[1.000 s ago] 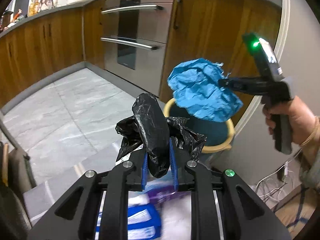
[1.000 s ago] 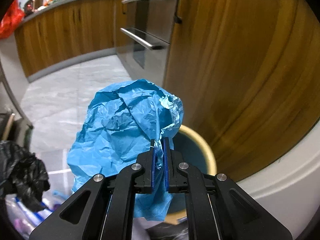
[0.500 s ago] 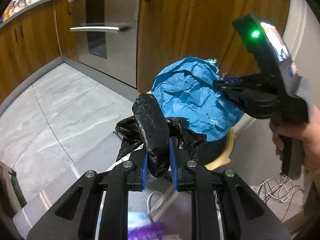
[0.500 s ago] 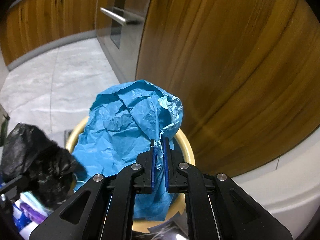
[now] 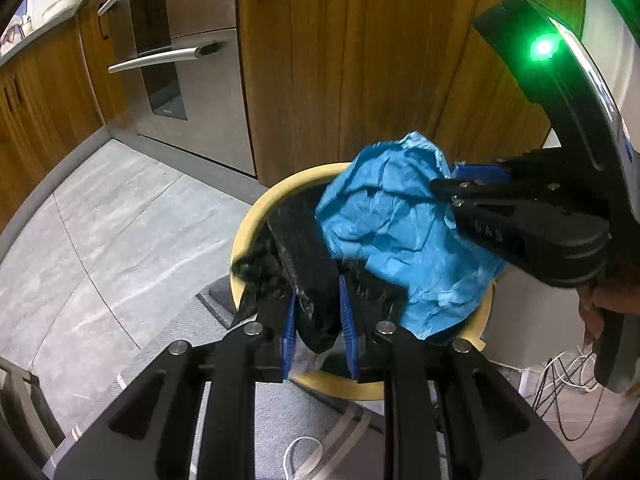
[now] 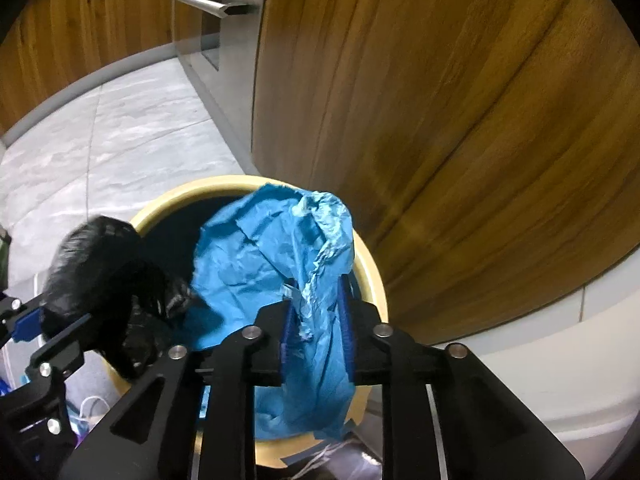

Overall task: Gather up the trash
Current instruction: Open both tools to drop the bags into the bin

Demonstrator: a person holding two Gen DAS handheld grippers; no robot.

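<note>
Both loads hang over the round yellow-rimmed bin so a release should drop them in: the left gripper has its jaws parted around crumpled black plastic, the right gripper, jaws likewise apart (grip looks loose), straddles crumpled blue paper.

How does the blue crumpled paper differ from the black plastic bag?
The blue paper is bright, matte and larger; the black bag is dark, glossy and smaller. The right tool has the paper between its fingers, the left tool the bag. Both are crumpled, over the bin.
</note>
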